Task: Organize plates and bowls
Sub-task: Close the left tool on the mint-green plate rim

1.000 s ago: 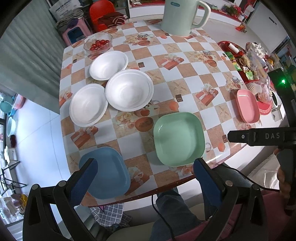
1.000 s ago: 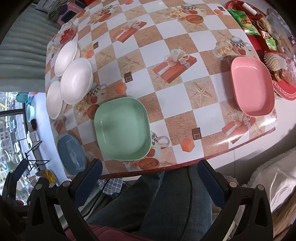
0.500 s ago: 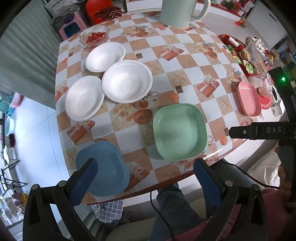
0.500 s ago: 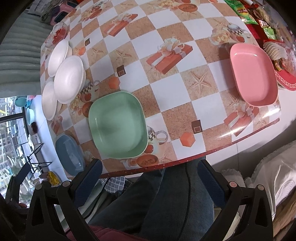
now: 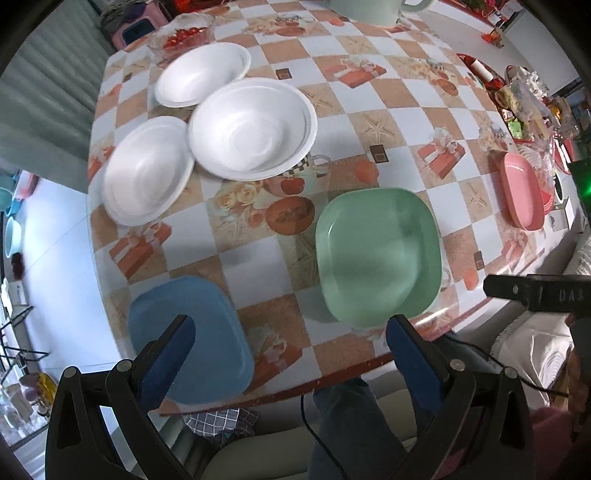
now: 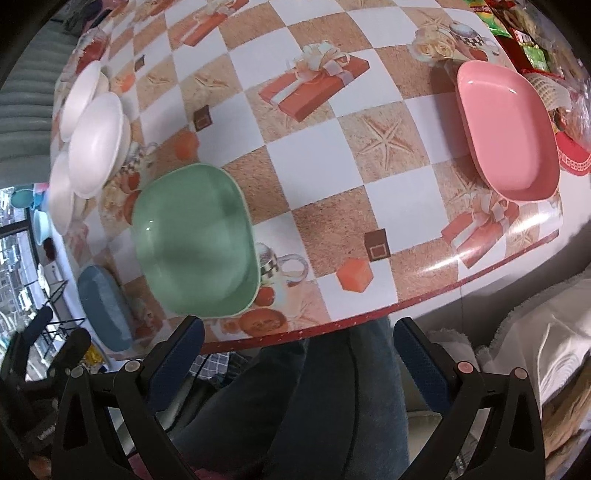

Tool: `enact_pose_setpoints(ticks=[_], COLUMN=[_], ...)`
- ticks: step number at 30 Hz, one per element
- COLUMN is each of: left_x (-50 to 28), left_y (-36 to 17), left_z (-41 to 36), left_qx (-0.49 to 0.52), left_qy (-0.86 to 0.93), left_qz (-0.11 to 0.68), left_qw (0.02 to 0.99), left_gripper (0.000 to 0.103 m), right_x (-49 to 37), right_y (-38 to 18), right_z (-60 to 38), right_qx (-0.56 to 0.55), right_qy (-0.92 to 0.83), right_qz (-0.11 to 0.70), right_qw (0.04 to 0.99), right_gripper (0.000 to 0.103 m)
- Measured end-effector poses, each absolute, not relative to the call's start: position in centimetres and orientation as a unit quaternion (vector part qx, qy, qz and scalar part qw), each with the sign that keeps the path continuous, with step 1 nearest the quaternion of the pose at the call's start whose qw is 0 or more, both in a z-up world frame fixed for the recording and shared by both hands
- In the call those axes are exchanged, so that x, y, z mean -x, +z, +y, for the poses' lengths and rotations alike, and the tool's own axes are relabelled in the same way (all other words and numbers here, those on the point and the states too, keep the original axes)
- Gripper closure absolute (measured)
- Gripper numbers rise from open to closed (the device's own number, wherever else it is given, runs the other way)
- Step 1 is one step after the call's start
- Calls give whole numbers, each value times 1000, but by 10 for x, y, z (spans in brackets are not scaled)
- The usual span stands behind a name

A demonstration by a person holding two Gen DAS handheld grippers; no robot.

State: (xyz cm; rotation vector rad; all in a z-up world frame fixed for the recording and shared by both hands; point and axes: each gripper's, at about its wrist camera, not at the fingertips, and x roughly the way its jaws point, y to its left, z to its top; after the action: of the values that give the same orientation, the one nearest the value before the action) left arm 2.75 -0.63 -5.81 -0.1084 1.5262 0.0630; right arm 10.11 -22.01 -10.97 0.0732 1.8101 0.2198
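Both my tongs, left (image 5: 290,345) and right (image 6: 297,343), gaped wide and empty above the green plate (image 5: 378,254) near the table (image 6: 314,162) edge

checkered tablecloth (image 5: 388,122) with gift-box and starfish prints covers the table | glass bowl of red cherry tomatoes (image 5: 183,35) upper left of left view | pale green jug (image 5: 369,9) at top edge | red tray of snack packets (image 6: 532,48) upper right of right view | checked cloth (image 5: 221,422) under table edge, lower centre
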Motion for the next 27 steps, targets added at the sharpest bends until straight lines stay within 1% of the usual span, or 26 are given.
enact_pose_setpoints(ticks=[9, 16, 27], left_x=[-57, -62, -68], left_y=[-109, -139, -181], left_z=[-16, -20, -8], left_qx=[38, 54, 78], left_qy=[61, 75, 90], left_qz=[688, 695, 701], left_qw=[722, 713, 704], left_gripper=[0, 0, 0], right_x=[-115, -127, -128], right_y=[-153, -179, -217], right_z=[-199, -190, -169], right_qx=[21, 59, 79], right_qy=[97, 104, 134], right_qz=[780, 776, 769], right_qw=[618, 620, 620], right_gripper=[0, 0, 0])
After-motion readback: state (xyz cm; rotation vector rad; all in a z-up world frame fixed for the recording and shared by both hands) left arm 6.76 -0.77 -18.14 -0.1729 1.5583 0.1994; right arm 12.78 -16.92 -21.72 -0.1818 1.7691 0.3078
